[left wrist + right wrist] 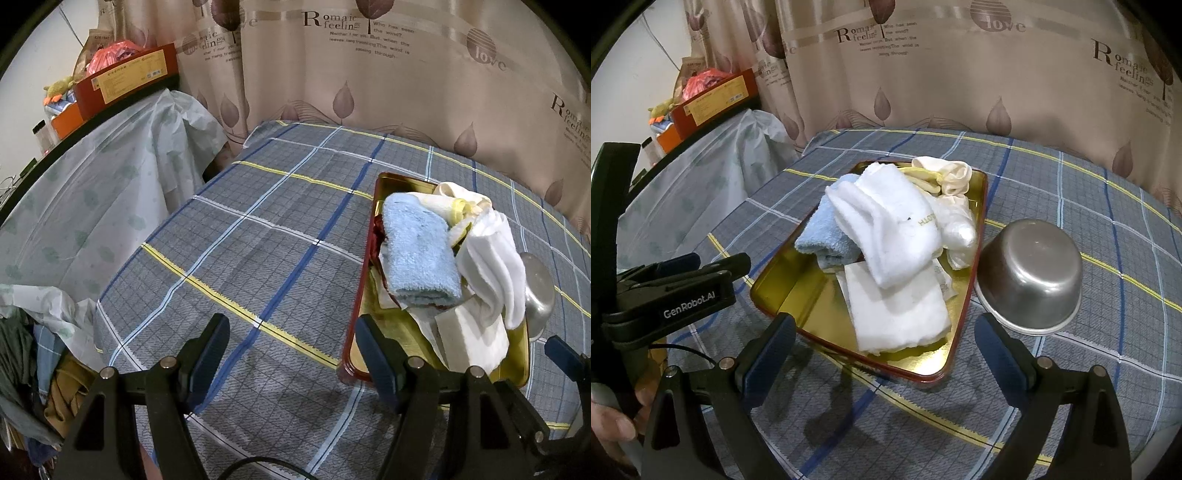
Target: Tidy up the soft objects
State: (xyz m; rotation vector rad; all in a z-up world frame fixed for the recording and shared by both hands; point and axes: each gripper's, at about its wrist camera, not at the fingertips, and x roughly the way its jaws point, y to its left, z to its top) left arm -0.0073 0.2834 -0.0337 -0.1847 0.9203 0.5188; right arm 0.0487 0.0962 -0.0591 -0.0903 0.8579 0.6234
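Left tool (291, 354) hangs with fingers spread wide, nothing between them, above bare plaid cloth (258, 229) covering the bench; its right finger sits just over the near left corner of the tray (351, 347). Right tool (884, 352) likewise spread and empty, poised over the tray's near edge (916, 373), with the folded white cloth (897, 310) lying just beyond its fingertips. In the right wrist view the left tool shows at far left as a black body marked GenRobot.AI, a hand (613, 424) gripping its handle low in the corner. The tray is shallow, gold inside with a dark red rim, resting on the bench. All soft items sit piled in it: a rolled light blue towel (417, 251) on the left side, a thick white towel (890, 225) draped across the middle and partly over the blue one, the flat folded white cloth at the near end, a crumpled clear plastic bag (956, 225) on the right, and cream and yellow fabric (945, 177) bunched at the far end. Something dark red shows under the blue towel in the left wrist view; cannot tell what. A steel bowl (1030, 273) stands upside down on the bench just beside the tray's right edge. Far side: beige curtain (960, 74) printed with leaves and lettering. Far left: plastic-draped furniture with a red box (129, 81) on top.
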